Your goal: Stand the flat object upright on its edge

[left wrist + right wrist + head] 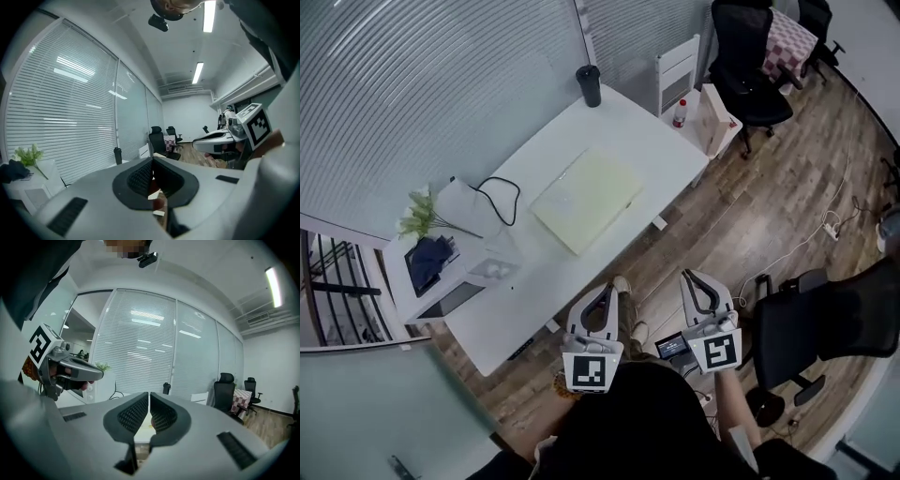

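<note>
A flat pale-yellow board (586,197) lies face down on the white table (534,272), near its middle. Both grippers hang over the wooden floor in front of the table, short of its edge. My left gripper (607,290) is shut with nothing between its jaws, and so is my right gripper (691,276). In the left gripper view the shut left gripper (153,161) points along the table toward the far chairs. In the right gripper view the shut right gripper (148,396) aims at the table, where a sliver of the board (142,428) shows beyond the jaws.
A black tumbler (589,85) stands at the table's far end. A cable (502,197), a white bag (461,204) and a plant (420,216) sit at the left. Office chairs (748,61) stand at the back right, another chair (825,323) beside me.
</note>
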The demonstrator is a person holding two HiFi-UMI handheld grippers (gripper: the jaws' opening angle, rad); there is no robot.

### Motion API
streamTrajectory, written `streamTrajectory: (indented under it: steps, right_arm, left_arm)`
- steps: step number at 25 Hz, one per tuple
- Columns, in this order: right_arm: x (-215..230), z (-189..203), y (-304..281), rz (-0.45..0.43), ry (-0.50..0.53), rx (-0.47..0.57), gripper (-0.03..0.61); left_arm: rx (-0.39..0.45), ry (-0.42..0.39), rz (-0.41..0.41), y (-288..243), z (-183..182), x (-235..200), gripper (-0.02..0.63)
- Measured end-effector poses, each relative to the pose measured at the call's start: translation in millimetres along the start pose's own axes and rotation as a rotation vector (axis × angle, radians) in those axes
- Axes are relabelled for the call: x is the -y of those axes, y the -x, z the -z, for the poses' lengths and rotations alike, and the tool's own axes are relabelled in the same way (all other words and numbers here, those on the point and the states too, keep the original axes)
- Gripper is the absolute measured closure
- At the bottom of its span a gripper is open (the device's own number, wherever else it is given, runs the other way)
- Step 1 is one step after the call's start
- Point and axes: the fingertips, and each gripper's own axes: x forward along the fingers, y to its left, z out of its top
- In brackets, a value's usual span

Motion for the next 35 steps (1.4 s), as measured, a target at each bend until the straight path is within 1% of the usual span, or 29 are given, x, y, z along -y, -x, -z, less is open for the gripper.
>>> streamTrajectory:
  steps: [4,8,10,12,14,16,18,21,23,27,29,31,33,35]
  right_arm:
    - [16.2,7.0,-54.9,-0.065,0.032,-0.050,0.571]
    - [43.0,-13.5,-114.6,-0.114,0.069,-0.063,0.571]
    - [53.2,-23.0,-145.2,-0.158,0.065,-0.076,0.571]
    - [63.9,-27.1,-177.5,-0.203,0.084,-0.089,0.571]
    - [72.2,-34.8,-207.1,-0.231,0.102,-0.069,0.571]
    - [75.5,-40.4,-229.4,-0.253,0.098,-0.054,0.571]
    - [76.2,-41.5,-249.9,-0.273,0.108,-0.055,0.571]
    - [72.8,-40.8,-276.5,-0.308,0.124,-0.058,0.571]
    - [70.6,-37.8,-292.4,-0.348,0.129,-0.072,0.571]
    - [67.0,-37.1,-327.7,-0.430,0.144,-0.038,0.571]
    - [66.1,-24.8,-341.6,-0.474,0.206,-0.035,0.571]
    - [64.3,-6.0,-360.6,-0.536,0.277,-0.037,0.571]
    - [62.5,11.9,-378.3,-0.608,0.290,-0.062,0.571]
    - [61.1,31.7,-390.4,-0.671,0.264,-0.118,0.571]
  left_arm:
    - [-0.010,0.056,-0.076,-36.0,5.9,-33.4,0.607]
    - [0.010,0.125,-0.109,-79.8,12.5,-68.1,0.607]
    - [0.015,0.134,-0.141,-100.0,10.1,-93.1,0.607]
    - [0.017,0.128,-0.188,-119.1,8.2,-118.5,0.607]
    - [0.026,0.144,-0.237,-133.0,8.9,-140.6,0.607]
    - [0.035,0.160,-0.264,-142.7,13.7,-157.8,0.607]
    - [0.038,0.175,-0.271,-152.3,18.5,-170.5,0.607]
    - [0.000,0.186,-0.288,-155.9,30.4,-185.7,0.607]
    - [-0.019,0.192,-0.313,-152.4,34.8,-193.7,0.607]
    - [-0.034,0.162,-0.368,-145.7,37.8,-207.8,0.607]
    - [-0.072,0.145,-0.431,-143.6,51.9,-212.7,0.607]
    - [-0.115,0.155,-0.533,-140.1,71.0,-222.6,0.607]
    - [-0.146,0.214,-0.636,-132.7,86.3,-228.0,0.607]
    - [-0.184,0.305,-0.695,-123.4,102.9,-225.3,0.607]
